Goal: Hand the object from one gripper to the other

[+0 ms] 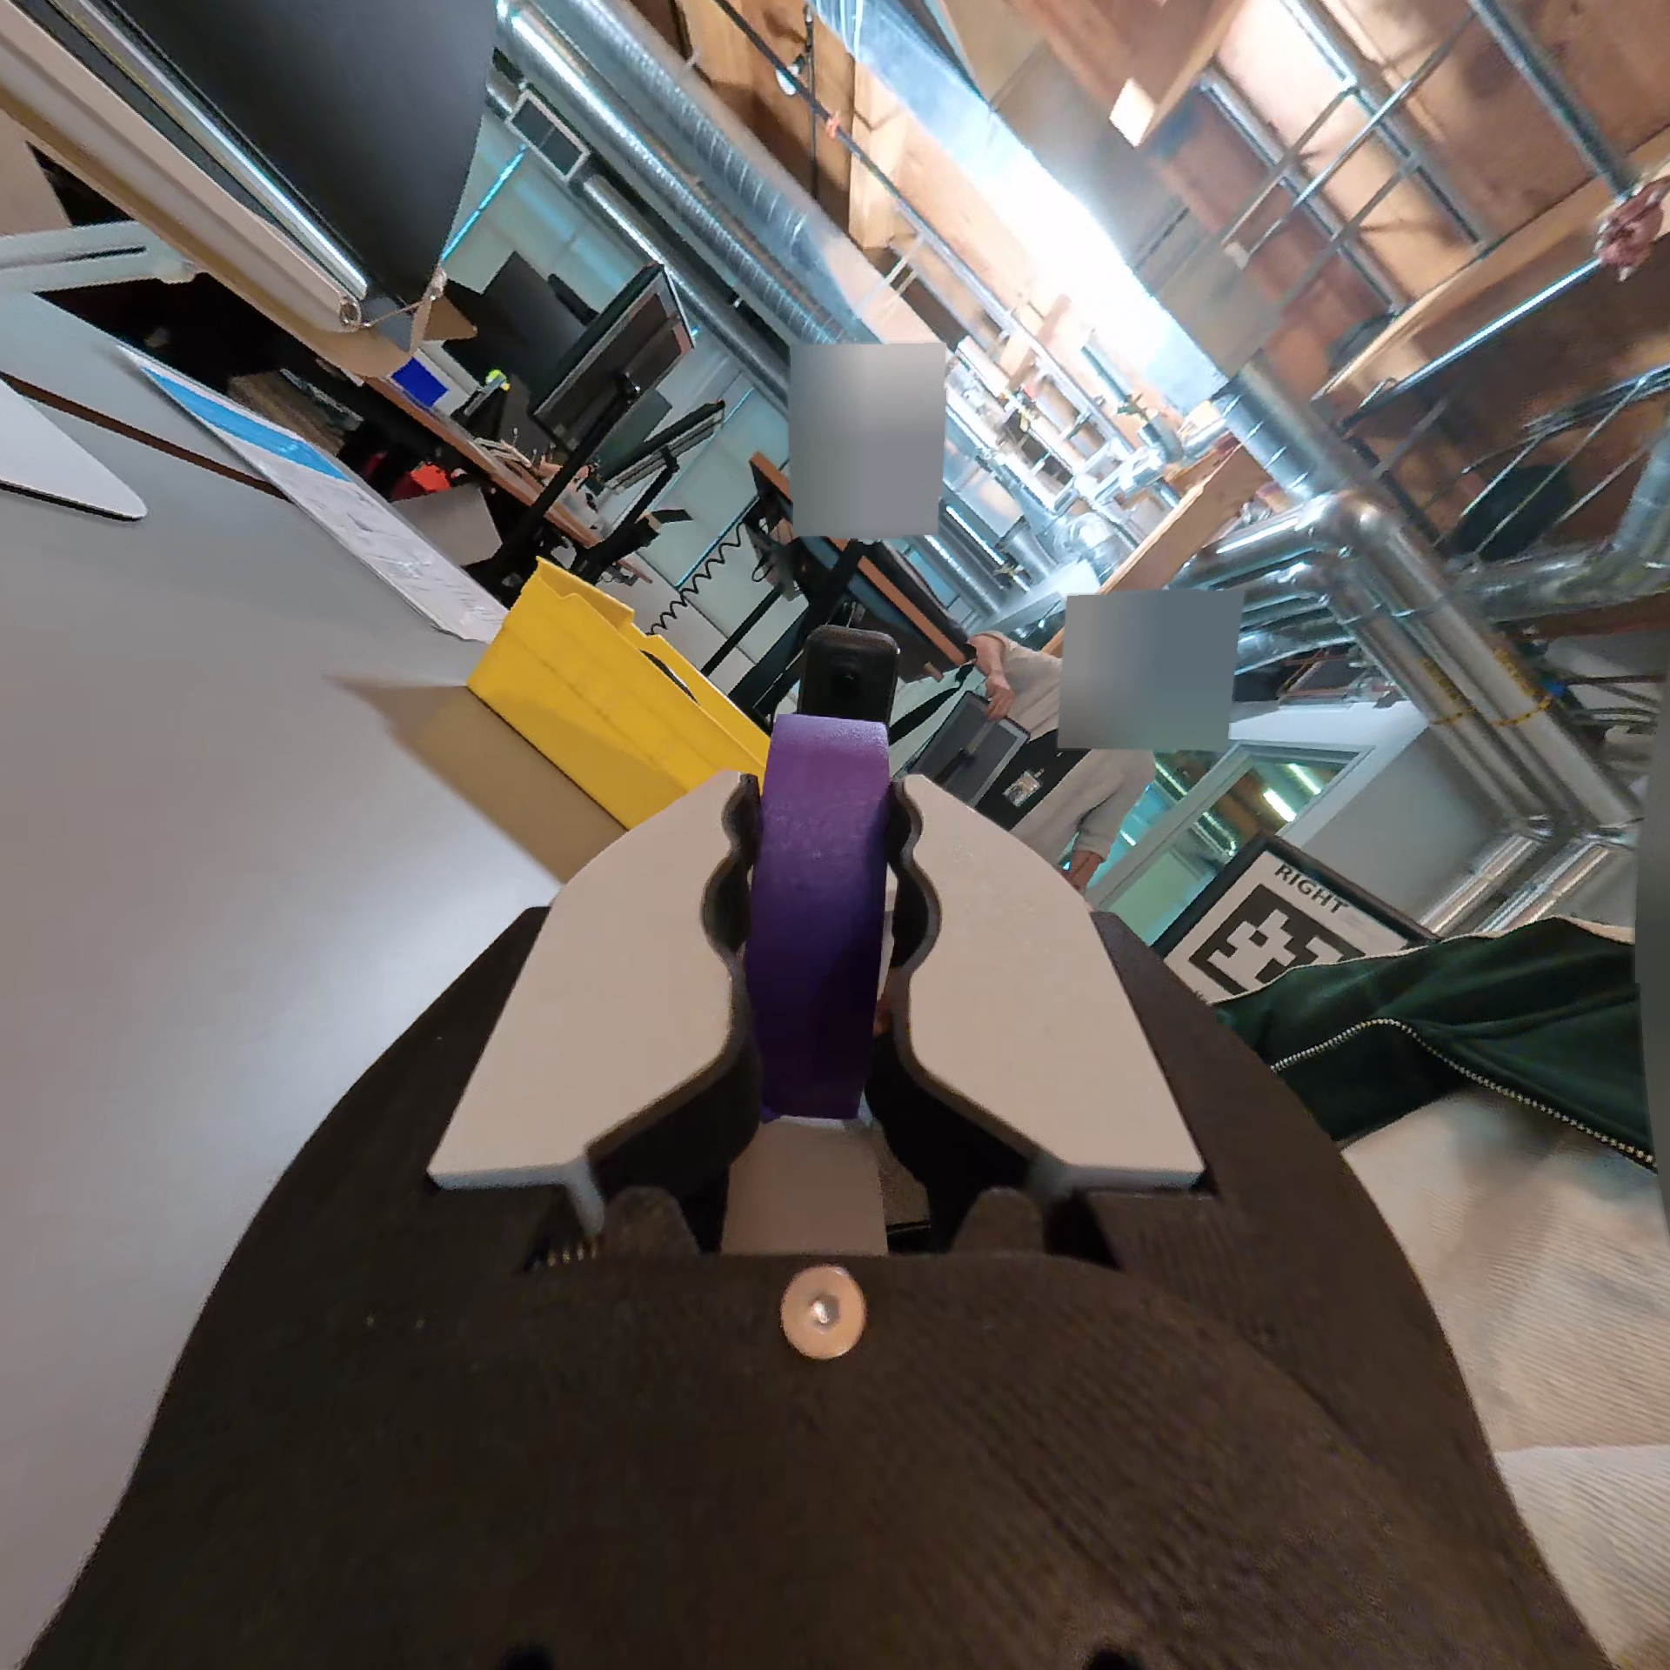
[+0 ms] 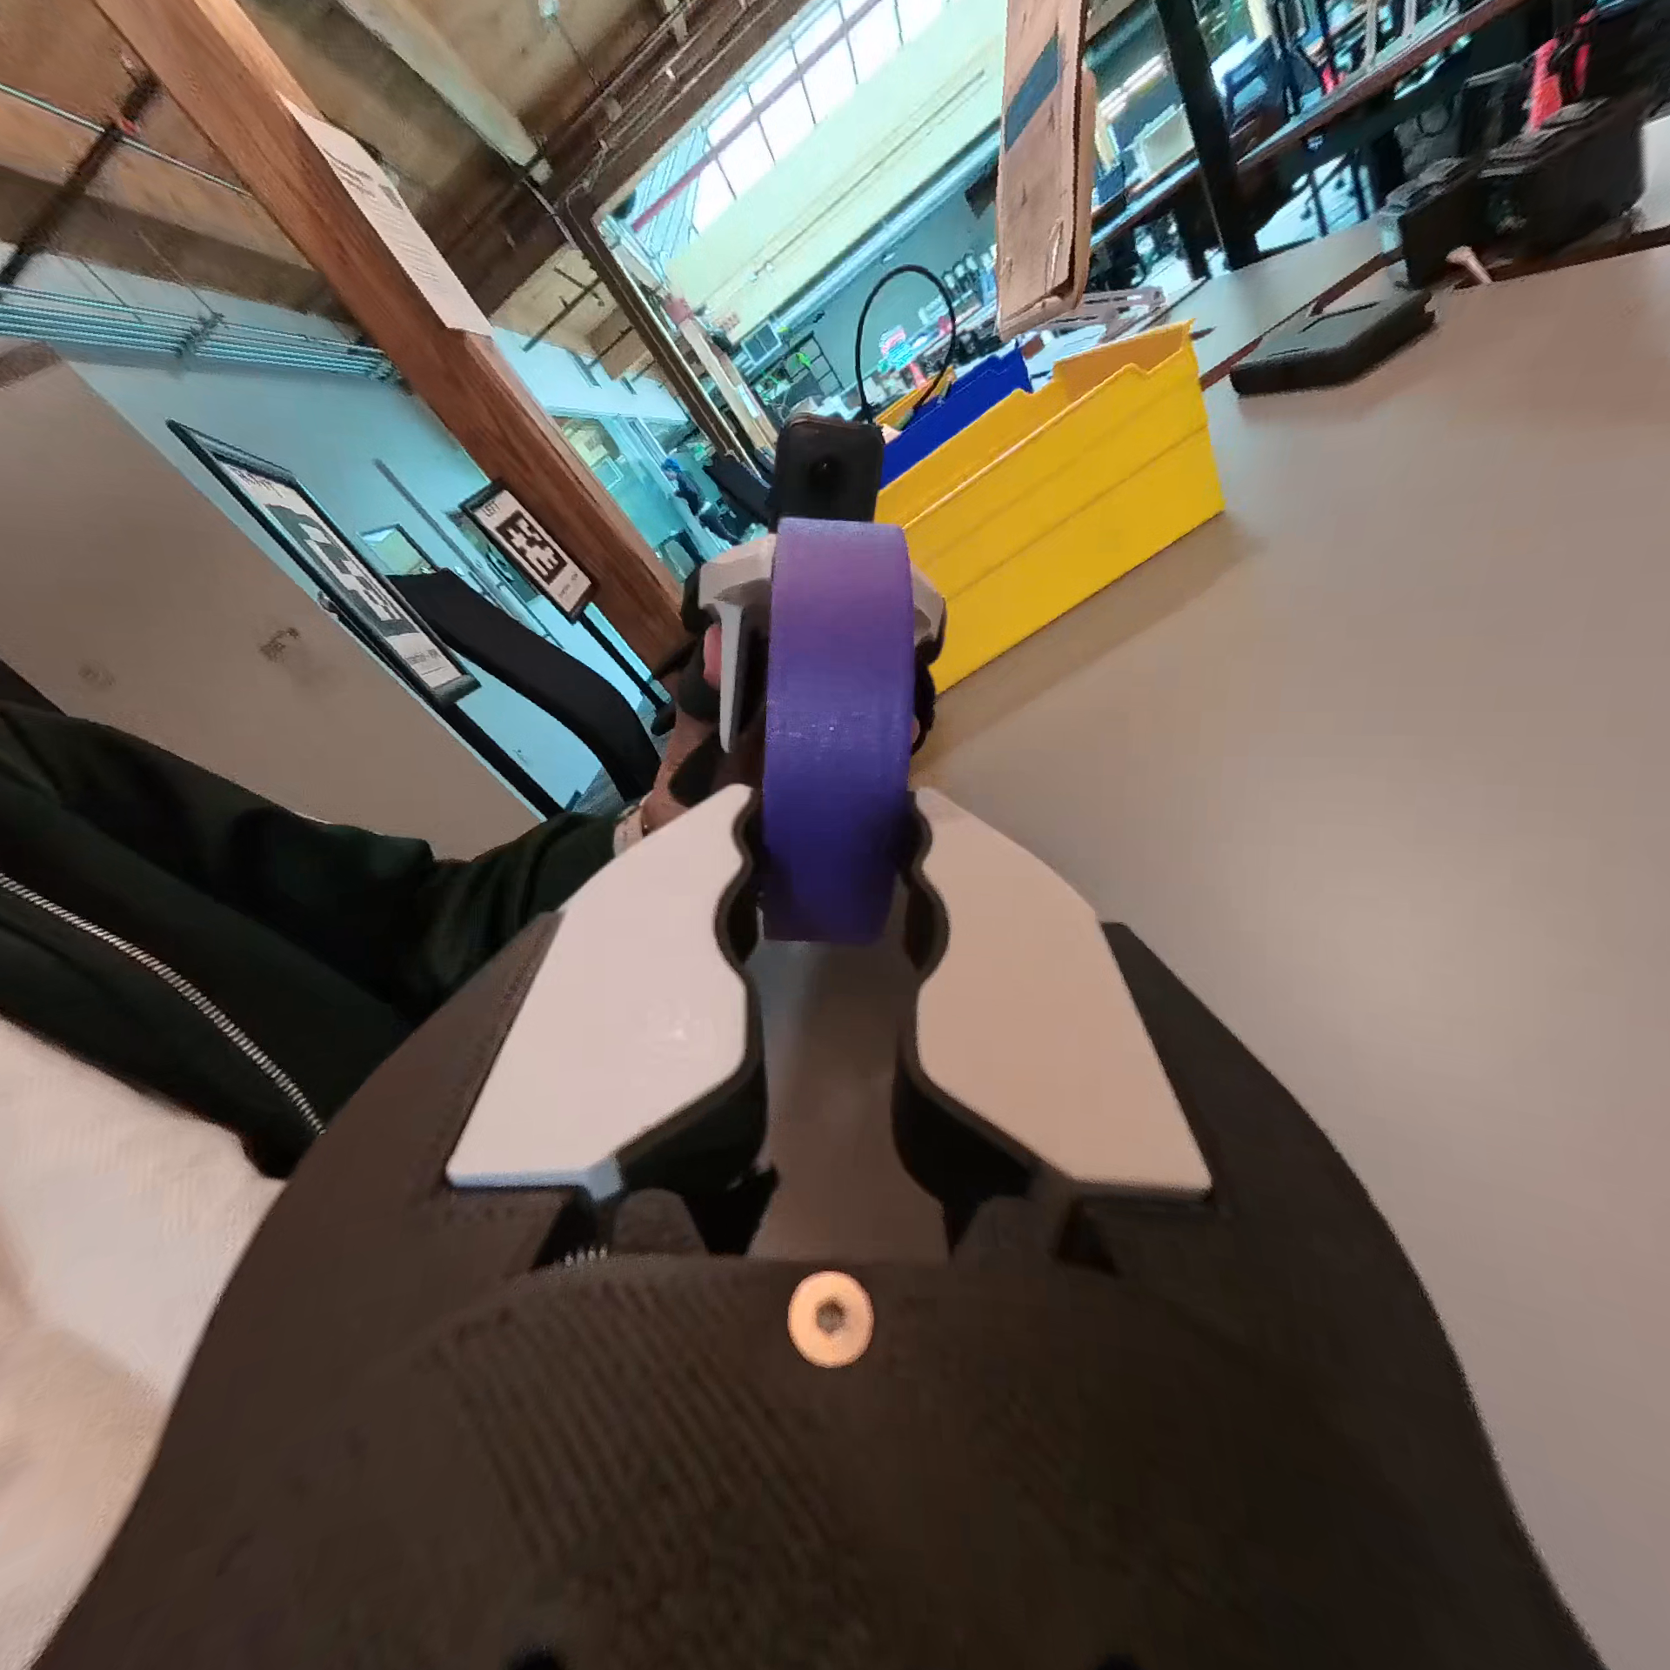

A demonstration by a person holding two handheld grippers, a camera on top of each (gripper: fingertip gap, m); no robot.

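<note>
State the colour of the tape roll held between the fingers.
Purple tape roll; clearest in the right wrist view.

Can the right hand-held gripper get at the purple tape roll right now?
Probably yes: the right hand-held gripper already has its fingers on either side of the tape roll, with nothing between. The left hand-held gripper grips the roll's opposite end.

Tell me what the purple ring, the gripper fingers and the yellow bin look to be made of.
Purple ring: probably a roll of matte tape, or plastic; faintly textured, no gloss. Fingers: likely 3D-printed plastic, flat pale-grey faces on black scalloped pads. Yellow bin: moulded plastic by its smooth, slightly shiny ribbed wall.
</note>
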